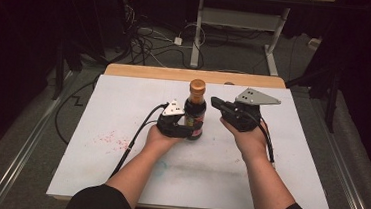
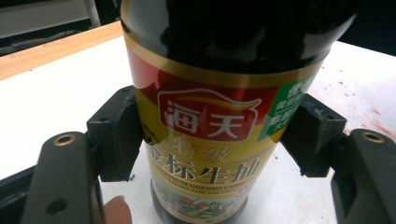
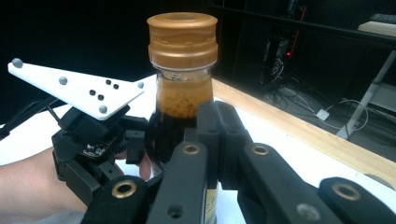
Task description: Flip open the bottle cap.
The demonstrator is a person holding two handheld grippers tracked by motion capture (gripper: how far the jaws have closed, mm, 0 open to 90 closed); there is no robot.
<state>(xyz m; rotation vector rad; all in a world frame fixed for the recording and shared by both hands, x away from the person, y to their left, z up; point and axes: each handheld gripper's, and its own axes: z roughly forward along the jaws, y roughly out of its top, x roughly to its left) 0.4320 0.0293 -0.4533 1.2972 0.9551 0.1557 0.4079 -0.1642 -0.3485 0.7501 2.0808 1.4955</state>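
Going left to right: there's a patch of red speckles (image 1: 109, 139) on the white table (image 1: 118, 169), well clear of the action, so ignore that. Then the left gripper (image 1: 187, 131), which has its jaws clamped on the lower body of the soy sauce bottle (image 1: 194, 116); in the left gripper view you can see both pads pressed flat against the label (image 2: 210, 140) on either side. The bottle stands upright near the middle of the table, a bit toward the far edge, orange cap (image 3: 183, 39) on top. Right of it is the right gripper (image 1: 215, 103), jaws squeezed together with nothing between them, tips just beside the bottle's neck but not touching as far as I can tell. My read is the left is there to hold the bottle steady while the right goes for the cap. If so, the right jaws need to spread first, since they're pinched together now, then come in level around the cap's ribbed side, not the glass neck below it. Keep the left grip low and firm so the bottle doesn't spin or tip when the cap gets twisted. Glass is slick, so squeeze the label area, not bare glass.
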